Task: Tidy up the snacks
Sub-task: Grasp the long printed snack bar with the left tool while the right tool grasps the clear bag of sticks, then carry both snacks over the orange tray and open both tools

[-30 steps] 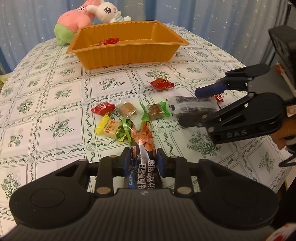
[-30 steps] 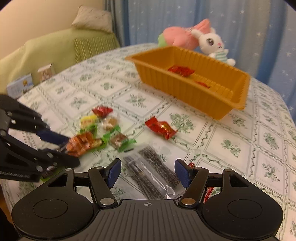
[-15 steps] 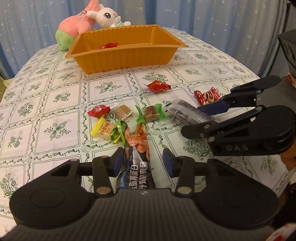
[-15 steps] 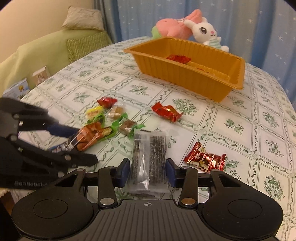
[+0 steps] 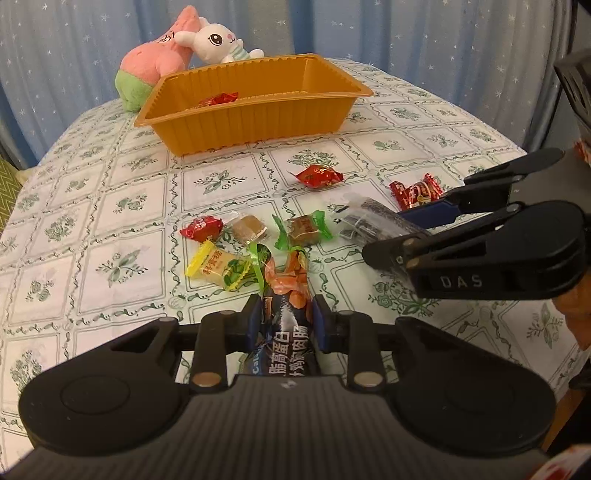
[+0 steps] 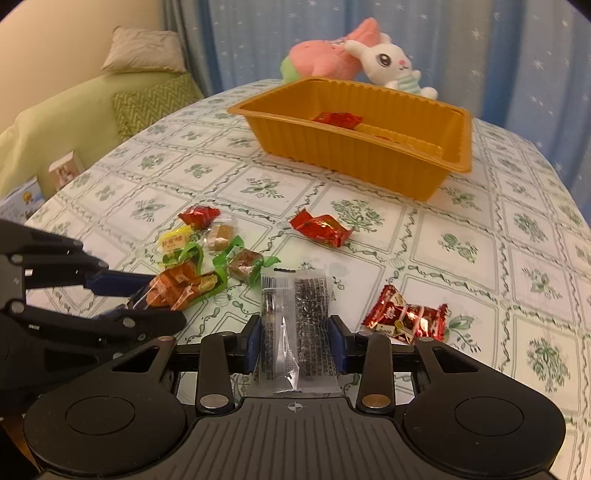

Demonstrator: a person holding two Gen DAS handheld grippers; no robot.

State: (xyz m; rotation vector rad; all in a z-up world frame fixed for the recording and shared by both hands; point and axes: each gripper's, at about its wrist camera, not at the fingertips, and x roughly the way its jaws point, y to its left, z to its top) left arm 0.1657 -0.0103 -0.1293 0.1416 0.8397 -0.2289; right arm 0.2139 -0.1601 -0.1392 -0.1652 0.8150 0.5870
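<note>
My left gripper is shut on a dark sausage packet with an orange end, held over the near table. My right gripper is shut on a clear packet of black sesame sticks; it also shows in the left wrist view. An orange tray with red candies inside stands at the far side. Loose candies lie between: red ones, a yellow one, brown ones.
Plush toys, a pink one and a white rabbit, sit behind the tray. Blue curtains hang beyond the table. A green sofa and small boxes stand to the left of the table in the right wrist view.
Both grippers have closed on their packets: the left on the sausage packet, the right on the sesame packet. Both have pulled back and lifted slightly.
</note>
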